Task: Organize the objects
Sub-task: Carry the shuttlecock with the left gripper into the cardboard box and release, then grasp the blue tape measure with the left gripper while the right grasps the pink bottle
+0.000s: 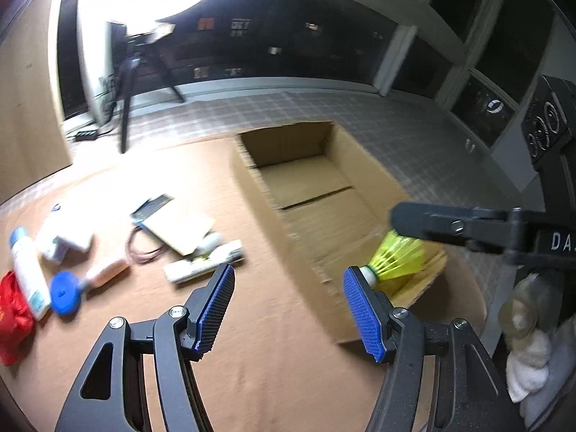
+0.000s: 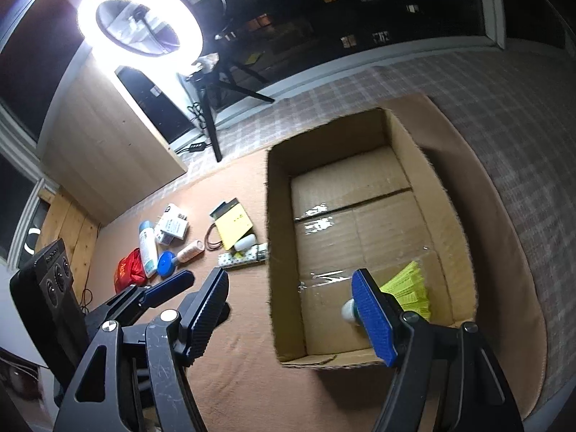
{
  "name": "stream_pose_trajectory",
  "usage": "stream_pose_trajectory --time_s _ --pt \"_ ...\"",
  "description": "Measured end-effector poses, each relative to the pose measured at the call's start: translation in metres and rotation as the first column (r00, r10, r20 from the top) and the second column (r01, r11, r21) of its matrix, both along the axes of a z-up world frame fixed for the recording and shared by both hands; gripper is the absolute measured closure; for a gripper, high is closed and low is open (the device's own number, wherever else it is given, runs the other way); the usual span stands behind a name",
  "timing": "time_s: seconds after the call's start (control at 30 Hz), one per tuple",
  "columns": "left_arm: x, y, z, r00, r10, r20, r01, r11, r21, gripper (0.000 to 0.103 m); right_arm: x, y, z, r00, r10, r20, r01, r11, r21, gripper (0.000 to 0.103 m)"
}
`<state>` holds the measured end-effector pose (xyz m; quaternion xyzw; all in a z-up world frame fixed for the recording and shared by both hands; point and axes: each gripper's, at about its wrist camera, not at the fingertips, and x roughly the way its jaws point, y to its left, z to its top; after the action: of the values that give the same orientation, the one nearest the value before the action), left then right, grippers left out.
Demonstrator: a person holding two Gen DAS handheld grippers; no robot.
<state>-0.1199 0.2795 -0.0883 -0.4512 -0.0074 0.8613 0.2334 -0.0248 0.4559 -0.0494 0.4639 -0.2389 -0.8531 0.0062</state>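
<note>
An open cardboard box (image 2: 277,223) (image 1: 248,176) sits on the brown mat. A yellow shuttlecock (image 2: 406,289) (image 1: 394,261) lies in the box's near end. My right gripper (image 2: 291,298) is open and empty above the box's near left wall; the shuttlecock lies free beside its right finger. My left gripper (image 1: 288,291) is open and empty above the mat, left of the box. Loose items lie left of the box: a white bottle (image 2: 147,248), a red pouch (image 2: 127,270), a blue-capped bottle (image 2: 180,257), a yellow card (image 2: 234,226), a white box (image 2: 172,228), a patterned stick (image 2: 243,255).
A ring light (image 2: 138,18) on a black tripod (image 2: 212,122) stands behind the mat, with a wooden cabinet (image 2: 108,151) to its left. Checked floor (image 2: 504,115) surrounds the mat. Dark windows are behind. A person's hand shows at the left wrist view's right edge (image 1: 522,309).
</note>
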Motion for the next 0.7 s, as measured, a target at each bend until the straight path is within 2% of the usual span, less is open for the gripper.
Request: stream_pose_trajectory --time_s 0.17,0.4,0.7 --pt "-0.002 -0.045 -0.001 0.997 0.075 0.004 -0.075 0.997 -0.02 0.036 -0.012 -0.022 0.003 0.999 0.046 -0.011 -0.046 0.999 -0.005 0.036" --pt "-0.013 -0.119 0.0 0.978 0.207 0.011 -0.207 0.978 -0.032 0.036 -0.041 -0.059 0.0 0.991 0.13 -0.015 -0.13 0.991 -0.011 0.036" --pt "-0.037 -0.182 -0.004 0.956 0.293 0.036 -0.29 0.955 -0.062 0.037 -0.09 -0.109 -0.007 0.973 0.23 -0.004 -0.23 0.973 -0.012 0.036"
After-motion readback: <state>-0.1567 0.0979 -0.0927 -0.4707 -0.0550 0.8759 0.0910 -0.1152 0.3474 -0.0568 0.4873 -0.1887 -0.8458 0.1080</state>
